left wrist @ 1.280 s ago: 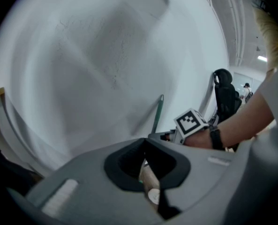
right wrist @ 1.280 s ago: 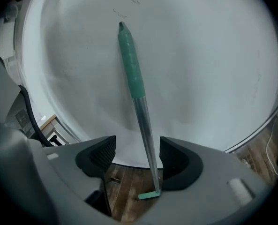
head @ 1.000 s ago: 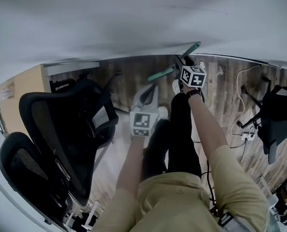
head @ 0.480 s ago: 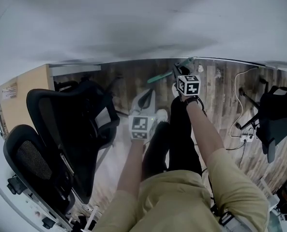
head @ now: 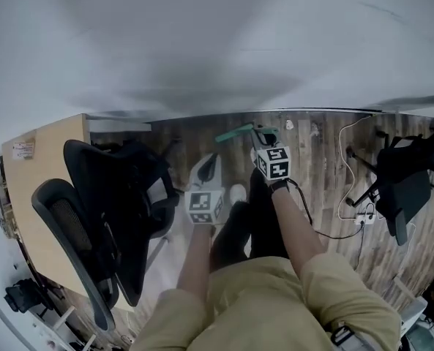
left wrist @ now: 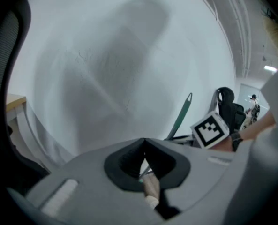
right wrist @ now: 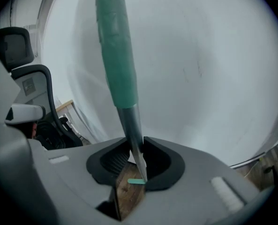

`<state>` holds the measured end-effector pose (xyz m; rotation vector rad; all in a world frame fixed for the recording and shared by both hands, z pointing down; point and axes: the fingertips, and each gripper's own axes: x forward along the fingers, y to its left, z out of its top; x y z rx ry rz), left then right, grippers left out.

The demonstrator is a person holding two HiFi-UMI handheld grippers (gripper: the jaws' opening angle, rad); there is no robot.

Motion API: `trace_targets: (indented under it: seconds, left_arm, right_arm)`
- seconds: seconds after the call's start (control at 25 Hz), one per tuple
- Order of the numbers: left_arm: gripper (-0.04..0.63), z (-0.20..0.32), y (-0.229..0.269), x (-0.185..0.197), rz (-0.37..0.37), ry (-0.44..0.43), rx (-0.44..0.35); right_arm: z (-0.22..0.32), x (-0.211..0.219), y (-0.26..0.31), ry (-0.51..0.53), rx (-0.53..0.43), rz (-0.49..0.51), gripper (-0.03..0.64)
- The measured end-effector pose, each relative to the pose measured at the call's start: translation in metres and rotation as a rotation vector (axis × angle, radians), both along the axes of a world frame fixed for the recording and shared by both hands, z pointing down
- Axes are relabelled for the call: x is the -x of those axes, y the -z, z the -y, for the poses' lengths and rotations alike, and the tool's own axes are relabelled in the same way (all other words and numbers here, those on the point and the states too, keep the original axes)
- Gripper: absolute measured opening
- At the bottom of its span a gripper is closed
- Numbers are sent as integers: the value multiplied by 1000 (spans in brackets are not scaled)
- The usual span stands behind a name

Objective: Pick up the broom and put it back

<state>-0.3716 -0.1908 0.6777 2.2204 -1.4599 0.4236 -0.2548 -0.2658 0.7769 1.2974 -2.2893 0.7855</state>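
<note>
Right hand-held gripper (right wrist: 135,162), jaws just closed, clamps the broom (right wrist: 116,55).

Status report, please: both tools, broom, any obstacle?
Left tool shut, empty. Right tool just closed on broom shaft. Office chairs crowd the left; wall ahead.

This is an office. Left of the fingers of the left gripper (head: 210,164) stand two black mesh swivel chairs (head: 103,218) by a light wooden desk (head: 37,170). Right of the fingers of the right gripper (head: 263,136), another black chair (head: 401,185), a power strip (head: 367,212) and trailing cables (head: 342,168) sit on the wood-plank floor (head: 312,167).
</note>
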Motion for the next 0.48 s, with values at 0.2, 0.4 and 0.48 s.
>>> trace_targets:
  seconds: [0.2,0.4,0.48]
  left_arm:
    - [2,1,61,-6,-4,-2,-81]
    - [2,-5,132,-15,-30,-7,-172]
    - [2,-12,160,-19,-33,-19,-209]
  right_arm:
    - [-11,-23,97,-104,-101,55,89]
    - [-32,-33,204,-125,-252,50,89]
    - [-46,-35,247,-115,-324,34,89]
